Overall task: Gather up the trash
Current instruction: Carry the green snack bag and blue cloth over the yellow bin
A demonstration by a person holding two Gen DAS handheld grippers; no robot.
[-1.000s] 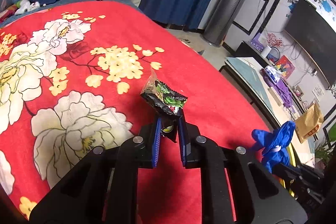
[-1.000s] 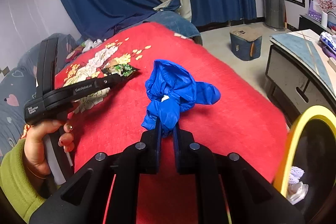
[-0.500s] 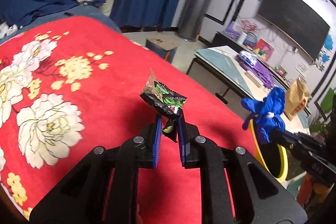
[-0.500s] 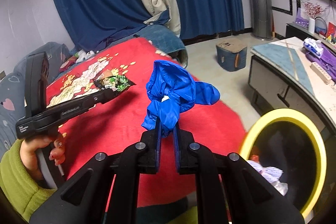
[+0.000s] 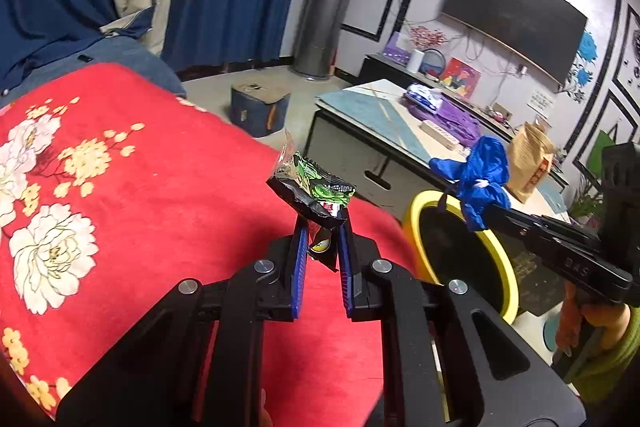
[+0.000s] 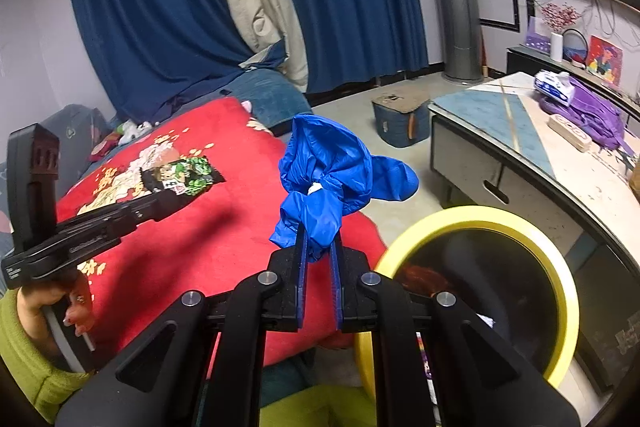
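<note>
Both pickups were done: the left gripper (image 5: 323, 227) pinched a snack wrapper (image 5: 310, 189), the right gripper (image 6: 319, 243) a crumpled blue glove (image 6: 332, 175) — only dropping them into the yellow-rimmed bin (image 6: 568, 291) (some trash already inside) remained.

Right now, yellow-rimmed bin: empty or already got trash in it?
Not empty. The right wrist view shows the yellow-rimmed bin holding pale crumpled scraps and something reddish against its dark liner; how full, cannot tell.

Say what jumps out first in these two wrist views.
The red floral blanket fills the left of both views. Over it, the left hand-held gripper pinches a black-and-green snack wrapper, while the right hand-held gripper holds a crumpled blue glove. Beside the blanket, on the right, a yellow-rimmed bin stands open.
</note>
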